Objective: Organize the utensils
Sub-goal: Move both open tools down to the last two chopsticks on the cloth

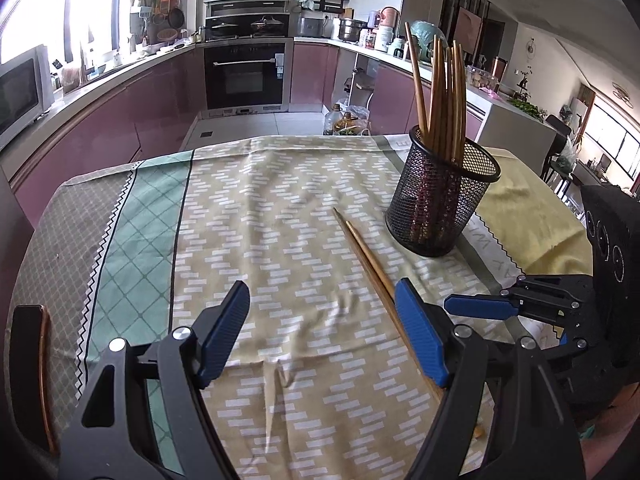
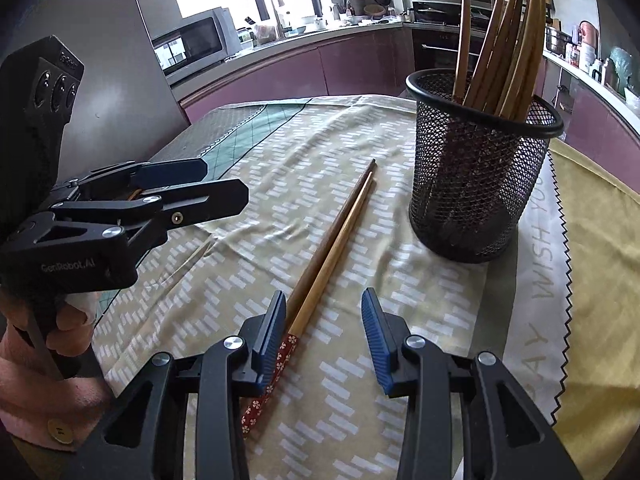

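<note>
Item 1. Pair of wooden chopsticks (image 2: 332, 236), lying side by side and touching on the tablecloth (image 1: 280, 208). In the right wrist view they run from 7 o'clock toward 1 o'clock, tapered tips far, and the near ends carry a red floral wrap. Both lie flat, well short of the cup.

Item 2. Black mesh holder cup (image 2: 480, 184), upright on the cloth, at 2 o'clock from the loose pair and apart from them. It holds a bundle of upright chopsticks (image 2: 508, 40) that fan out above the rim.

Item 3. Right gripper (image 2: 324, 340): jaws parted to a moderate gap, nothing clamped. The wrapped ends of the loose pair lie between the blue pads, close against the left pad; whether that pad touches them cannot be told. The right pad is clear of them.

Item 4. Left gripper (image 1: 324, 328): jaws wide, empty, over bare cloth. In its own view the loose pair passes under its right pad, toward 11 o'clock.

Item 5. Patterned tablecloth, beige with white dashes, slightly wrinkled. A yellow cloth (image 2: 600, 240) lies at 3 o'clock.
</note>
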